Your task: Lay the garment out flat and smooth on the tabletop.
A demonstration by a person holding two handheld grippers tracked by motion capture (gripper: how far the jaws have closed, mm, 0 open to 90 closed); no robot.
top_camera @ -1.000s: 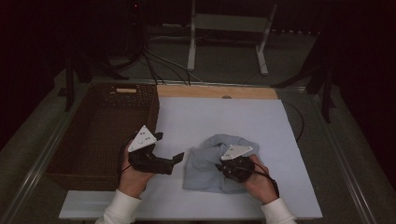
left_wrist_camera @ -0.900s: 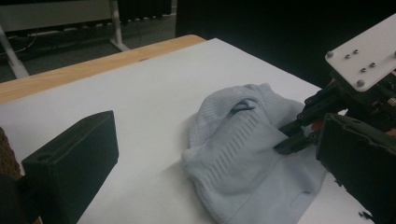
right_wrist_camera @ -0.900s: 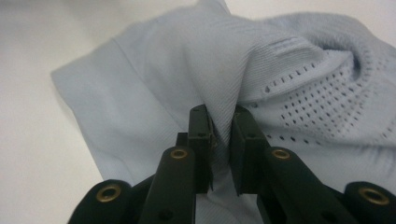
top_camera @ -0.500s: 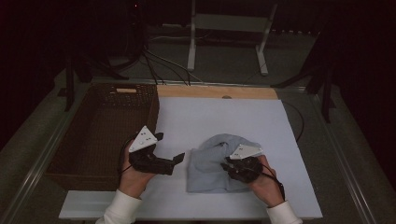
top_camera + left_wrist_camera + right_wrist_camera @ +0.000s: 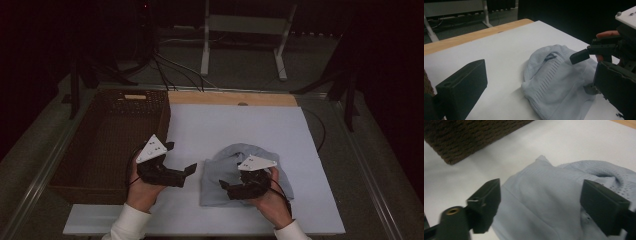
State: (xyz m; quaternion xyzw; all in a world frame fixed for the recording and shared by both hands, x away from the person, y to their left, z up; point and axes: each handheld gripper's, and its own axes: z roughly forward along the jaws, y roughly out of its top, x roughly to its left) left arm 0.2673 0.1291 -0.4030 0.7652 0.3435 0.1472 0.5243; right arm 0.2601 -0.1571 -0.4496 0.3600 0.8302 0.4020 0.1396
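Note:
A pale blue knitted garment lies crumpled on the white board, near its front edge. My right gripper hovers over the garment's near right part, pointing left. In the right gripper view its jaws stand wide open just above the cloth, with nothing between them. My left gripper is held just left of the garment, pointing right at it. In the left gripper view it is open, with the garment ahead and the right gripper beyond it.
A dark wicker basket stands along the board's left side and shows in the right gripper view too. A wooden strip borders the board's far edge. Behind the table are cables and a metal stand.
The right gripper has shifted a little left and toward the near edge over the garment. The left gripper has hardly moved.

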